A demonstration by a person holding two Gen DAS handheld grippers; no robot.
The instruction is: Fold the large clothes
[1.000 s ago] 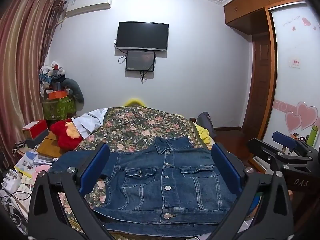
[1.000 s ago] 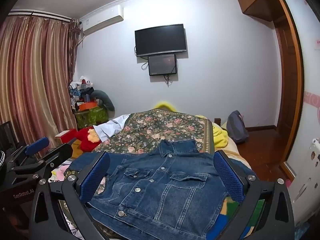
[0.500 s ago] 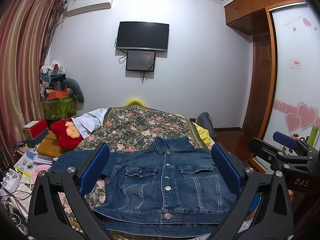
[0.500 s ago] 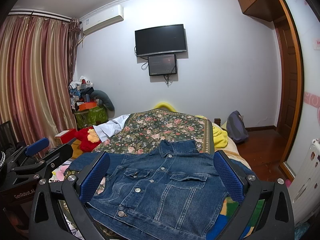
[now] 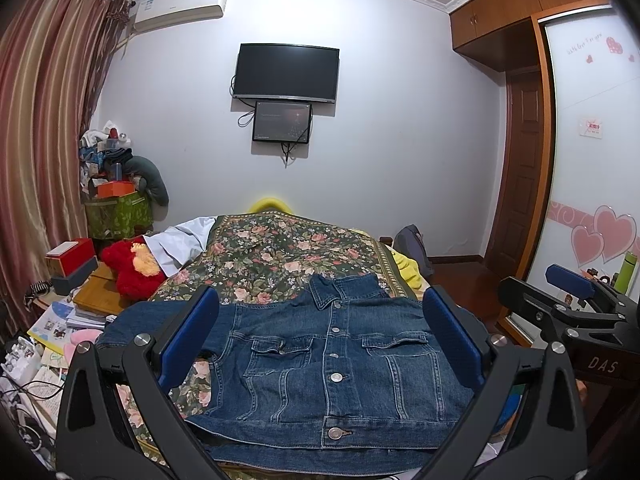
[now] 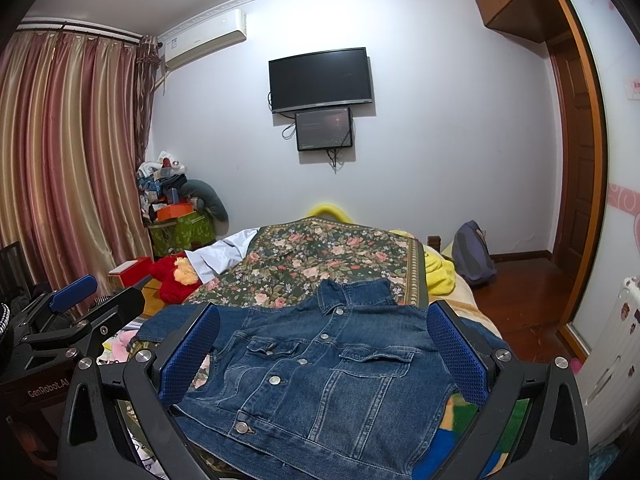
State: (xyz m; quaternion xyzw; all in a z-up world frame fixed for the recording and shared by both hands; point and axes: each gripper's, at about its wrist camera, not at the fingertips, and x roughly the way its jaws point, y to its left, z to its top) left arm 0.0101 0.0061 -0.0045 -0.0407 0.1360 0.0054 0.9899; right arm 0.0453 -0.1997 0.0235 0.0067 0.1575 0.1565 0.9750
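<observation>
A blue denim jacket (image 5: 332,356) lies front up and buttoned on the near end of a bed, collar pointing away from me; it also fills the lower middle of the right wrist view as the jacket (image 6: 320,376). One sleeve stretches out to the left. My left gripper (image 5: 320,340) hovers over the jacket, open wide, blue pads apart with nothing between them. My right gripper (image 6: 324,348) is likewise open and empty above the jacket. Each gripper shows at the edge of the other's view: the right gripper (image 5: 568,300) and the left gripper (image 6: 76,300).
A floral bedspread (image 5: 280,256) covers the bed beyond the jacket. A red plush toy (image 5: 132,268) and a cluttered side table (image 5: 88,300) stand at the left. A yellow cloth (image 6: 438,276) and a grey backpack (image 6: 474,252) lie at the right, near a wooden door (image 6: 576,160).
</observation>
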